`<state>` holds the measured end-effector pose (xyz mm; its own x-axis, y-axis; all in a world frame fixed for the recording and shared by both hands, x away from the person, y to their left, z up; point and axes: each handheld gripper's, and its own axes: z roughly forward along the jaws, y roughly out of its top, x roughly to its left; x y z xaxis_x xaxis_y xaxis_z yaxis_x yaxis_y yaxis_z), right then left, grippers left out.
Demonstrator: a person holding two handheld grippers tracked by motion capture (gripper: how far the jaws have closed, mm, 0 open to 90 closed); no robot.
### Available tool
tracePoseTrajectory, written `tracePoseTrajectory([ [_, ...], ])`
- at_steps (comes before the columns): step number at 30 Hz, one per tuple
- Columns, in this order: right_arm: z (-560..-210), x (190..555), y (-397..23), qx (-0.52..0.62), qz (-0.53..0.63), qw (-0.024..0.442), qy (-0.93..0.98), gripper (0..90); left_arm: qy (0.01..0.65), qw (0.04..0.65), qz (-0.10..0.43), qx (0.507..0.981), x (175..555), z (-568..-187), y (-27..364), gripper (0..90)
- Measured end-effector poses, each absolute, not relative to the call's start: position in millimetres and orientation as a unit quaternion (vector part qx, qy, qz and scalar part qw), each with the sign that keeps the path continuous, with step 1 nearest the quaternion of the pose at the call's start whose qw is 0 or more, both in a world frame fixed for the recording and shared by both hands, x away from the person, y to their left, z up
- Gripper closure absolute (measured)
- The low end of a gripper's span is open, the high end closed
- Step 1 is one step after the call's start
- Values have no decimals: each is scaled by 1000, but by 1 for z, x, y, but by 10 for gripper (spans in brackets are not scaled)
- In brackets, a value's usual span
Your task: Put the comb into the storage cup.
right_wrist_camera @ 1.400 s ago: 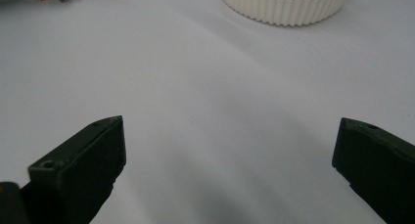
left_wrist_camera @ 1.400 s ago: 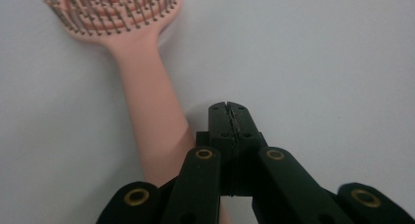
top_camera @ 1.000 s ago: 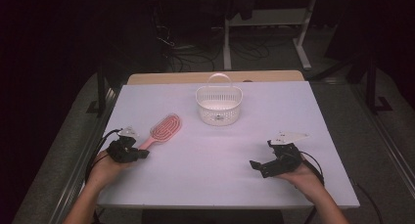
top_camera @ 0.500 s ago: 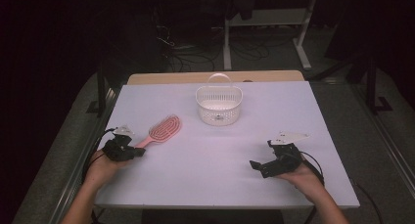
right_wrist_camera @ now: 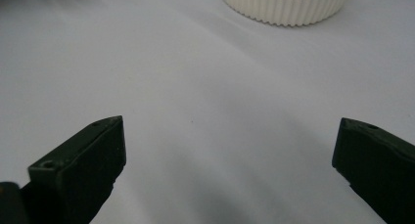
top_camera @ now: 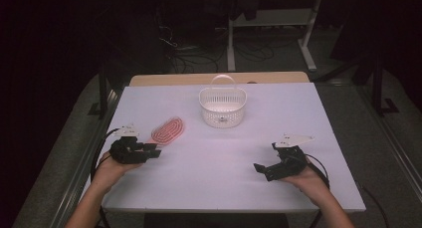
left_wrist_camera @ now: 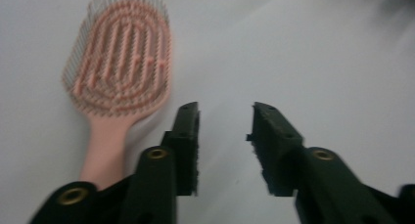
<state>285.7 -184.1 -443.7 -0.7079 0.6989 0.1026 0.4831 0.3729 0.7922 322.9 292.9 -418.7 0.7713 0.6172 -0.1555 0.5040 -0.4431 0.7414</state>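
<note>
The left hand-held gripper (top_camera: 149, 151) sits low over the near left of the counter (top_camera: 308, 118), its jaws parted with nothing between them; in the left gripper view (left_wrist_camera: 222, 136) the gap lies just right of the handle of the pink brush (left_wrist_camera: 120, 67), which lies flat, bristles up, its head pointing away. The right hand-held gripper (top_camera: 263, 169) rests at the near right, well apart from everything, jaws spread wide and empty; in the right gripper view (right_wrist_camera: 230, 150) only bare surface lies between them, with the ribbed wall of the white basket (right_wrist_camera: 286, 6) far ahead. From above, the brush (top_camera: 168, 131) lies slantwise between the left gripper and the basket (top_camera: 222, 106), which stands upright near the far middle, handle raised. The counter is a pale, plain sheet over a wooden top whose far edge shows; the room beyond is dark, with cables on the floor and a white stand (top_camera: 271, 19). Against the picture a second ago, the left gripper has drawn back toward the person and off the brush handle; the brush, basket and right gripper lie as before.
</note>
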Motion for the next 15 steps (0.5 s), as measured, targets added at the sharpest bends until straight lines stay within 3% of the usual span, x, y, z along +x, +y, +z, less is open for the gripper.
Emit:
tracePoseTrajectory([
  [11,-442,285,-185,362,432,126,817,0,289,450,61,843,316,-422,268,177],
  [15,-443,285,-184,361,432,127,817,0,274,458,55,844,315,-425,260,72],
])
